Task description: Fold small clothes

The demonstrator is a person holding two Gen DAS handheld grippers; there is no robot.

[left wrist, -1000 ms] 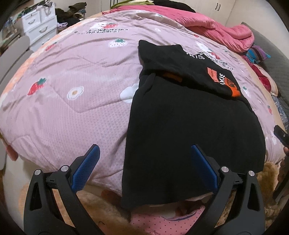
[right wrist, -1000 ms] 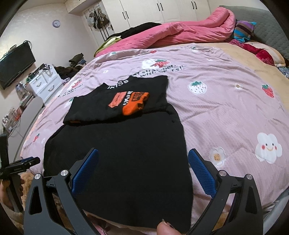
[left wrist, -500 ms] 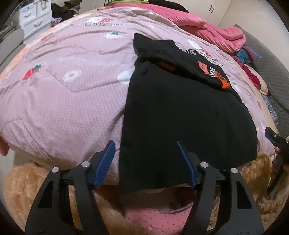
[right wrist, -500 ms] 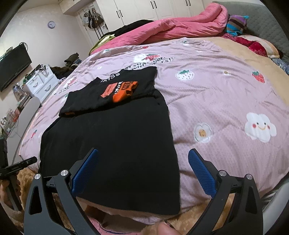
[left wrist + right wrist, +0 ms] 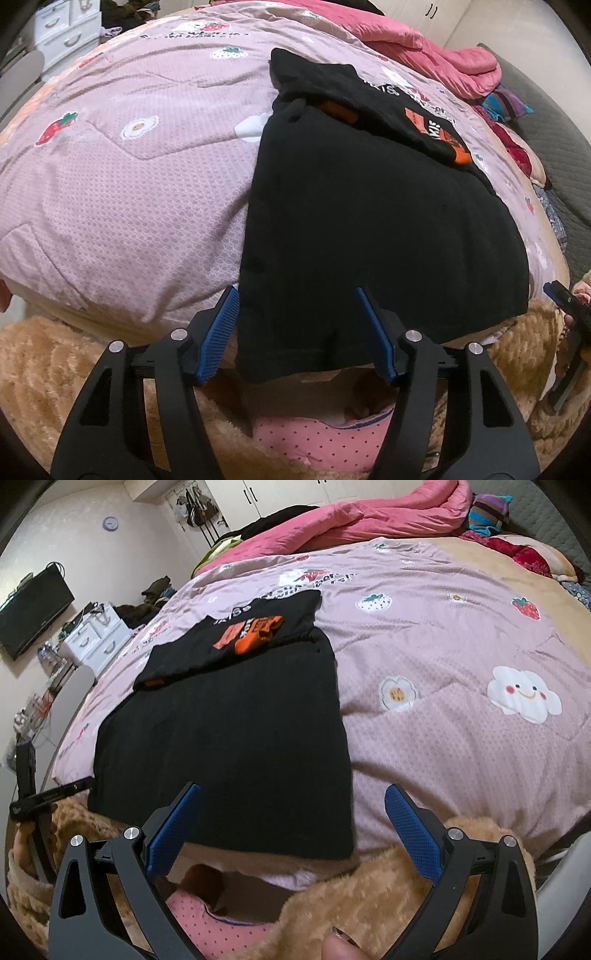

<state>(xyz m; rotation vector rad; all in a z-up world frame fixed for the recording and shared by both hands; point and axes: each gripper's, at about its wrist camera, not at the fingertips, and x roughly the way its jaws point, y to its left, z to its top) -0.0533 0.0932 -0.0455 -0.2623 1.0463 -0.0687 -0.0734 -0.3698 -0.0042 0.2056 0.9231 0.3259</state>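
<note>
A black garment [image 5: 369, 221] lies flat on the pink quilt [image 5: 129, 184], its far part folded back to show an orange print [image 5: 439, 136]. My left gripper [image 5: 295, 295] straddles the near left corner of its hem; the jaws are partly drawn in and the blue pads do not press the cloth. In the right wrist view the same black garment [image 5: 229, 731] spreads toward me. My right gripper [image 5: 293, 794] stands wide open over the near right corner, with the hem edge between its fingers but untouched.
The bed edge and a person's tan fleece [image 5: 369, 904] fill the foreground. A pink duvet [image 5: 351, 520] is heaped at the far side. White drawers [image 5: 96, 642] and a wall television [image 5: 33, 613] stand to the left. A thumb [image 5: 336, 945] shows at the bottom.
The left jaws have narrowed from wide open. Both grippers have come lower and nearer the garment's near hem; the right one shifted toward the right corner.
</note>
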